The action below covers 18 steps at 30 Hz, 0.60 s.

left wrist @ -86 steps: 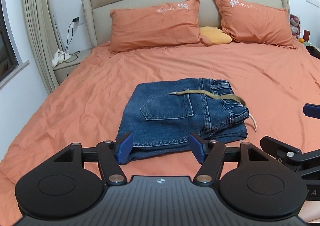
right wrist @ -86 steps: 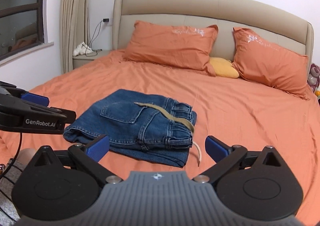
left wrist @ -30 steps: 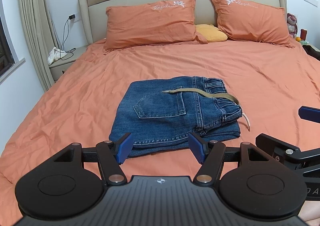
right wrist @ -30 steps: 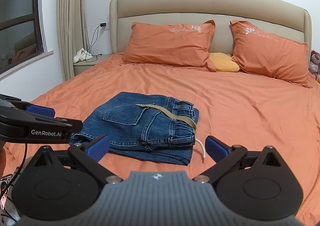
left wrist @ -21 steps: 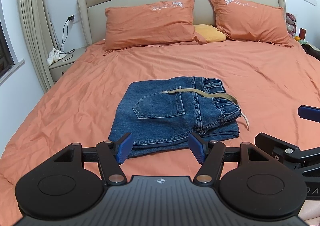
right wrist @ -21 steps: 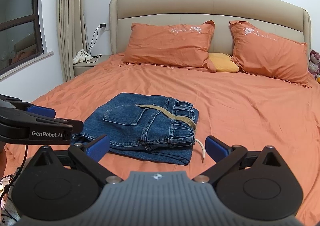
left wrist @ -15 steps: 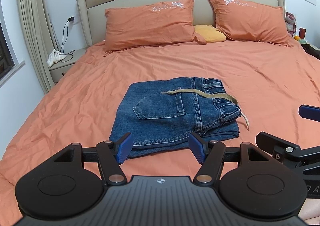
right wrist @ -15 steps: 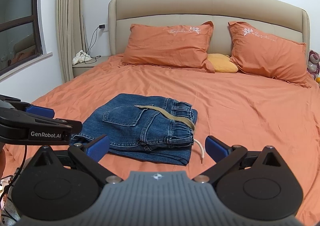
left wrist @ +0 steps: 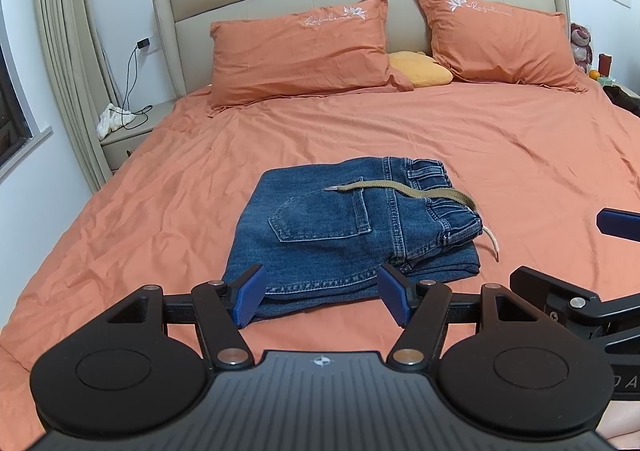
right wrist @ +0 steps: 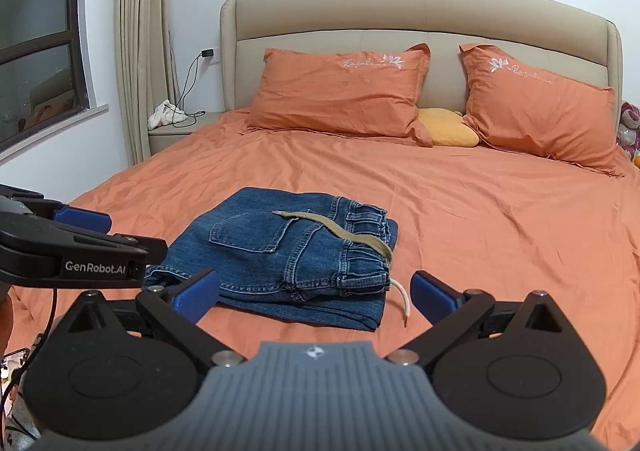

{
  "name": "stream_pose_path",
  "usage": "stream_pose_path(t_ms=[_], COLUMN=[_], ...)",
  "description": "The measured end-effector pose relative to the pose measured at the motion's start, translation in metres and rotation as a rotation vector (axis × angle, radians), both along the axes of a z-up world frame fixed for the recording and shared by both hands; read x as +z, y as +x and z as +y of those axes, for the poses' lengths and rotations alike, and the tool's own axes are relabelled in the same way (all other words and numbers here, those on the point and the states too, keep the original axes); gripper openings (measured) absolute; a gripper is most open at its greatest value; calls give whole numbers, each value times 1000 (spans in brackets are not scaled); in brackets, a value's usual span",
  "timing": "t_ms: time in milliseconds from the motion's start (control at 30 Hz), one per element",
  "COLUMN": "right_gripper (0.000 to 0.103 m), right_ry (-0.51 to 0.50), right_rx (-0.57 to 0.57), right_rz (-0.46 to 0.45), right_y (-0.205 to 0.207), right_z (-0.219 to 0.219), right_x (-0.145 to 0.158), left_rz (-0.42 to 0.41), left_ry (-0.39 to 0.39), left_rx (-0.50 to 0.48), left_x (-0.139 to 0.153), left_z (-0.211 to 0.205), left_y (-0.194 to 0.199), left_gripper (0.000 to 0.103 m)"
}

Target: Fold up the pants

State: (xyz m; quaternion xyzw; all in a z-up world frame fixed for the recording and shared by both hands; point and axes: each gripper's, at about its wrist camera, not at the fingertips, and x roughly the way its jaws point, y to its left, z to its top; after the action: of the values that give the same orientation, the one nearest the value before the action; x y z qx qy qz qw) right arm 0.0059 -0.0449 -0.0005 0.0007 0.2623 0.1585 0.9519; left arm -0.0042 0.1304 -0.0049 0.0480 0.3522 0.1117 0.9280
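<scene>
A wide bed point(left wrist: 460, 131) covered in an orange sheet fills both views, and a padded beige headboard point(right wrist: 420, 11) is seen behind it. Two orange pillows point(left wrist: 300, 47) are propped against the headboard, with a small yellow cushion point(left wrist: 418, 69) wedged between them. A bedside table point(right wrist: 176, 133) with a white cloth and a charger cable is seen at the far left corner. The pants point(left wrist: 352, 227), blue jeans, are laid in the near middle of the bed as a compact, roughly rectangular stack, with the back pocket facing up, the elastic waistband turned to the right and lower layers showing along the near edge. An olive drawstring point(left wrist: 400, 189) is trailed across the top of the stack, and its pale end is left hanging off onto the sheet at the right. The left gripper point(left wrist: 322, 295) is held just short of the near edge of the jeans with its jaws spread and nothing between them; the right gripper point(right wrist: 314, 293) is likewise held apart from the cloth, jaws spread wide and empty. The folding is judged to be essentially done. At most, the loose drawstring is left to be tucked in and the slightly uneven edges squared.
</scene>
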Motion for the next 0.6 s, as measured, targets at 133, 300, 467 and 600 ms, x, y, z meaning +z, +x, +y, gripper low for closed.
stream_pose_path(t_ms=[133, 300, 467, 600], right_gripper=[97, 97, 97, 97], right_ry=[-3, -3, -3, 3], right_rx=[3, 4, 3, 1], right_rz=[4, 4, 5, 7], right_y=[-1, -2, -1, -3], right_z=[0, -1, -1, -1], right_x=[0, 1, 1, 2], left_rz=[-2, -5, -11, -17], left_ry=[-1, 6, 15, 17], left_rx=[-4, -15, -25, -29], left_x=[2, 2, 4, 5], left_z=[3, 2, 0, 0], left_y=[-1, -1, -2, -2], left_gripper=[75, 75, 75, 75])
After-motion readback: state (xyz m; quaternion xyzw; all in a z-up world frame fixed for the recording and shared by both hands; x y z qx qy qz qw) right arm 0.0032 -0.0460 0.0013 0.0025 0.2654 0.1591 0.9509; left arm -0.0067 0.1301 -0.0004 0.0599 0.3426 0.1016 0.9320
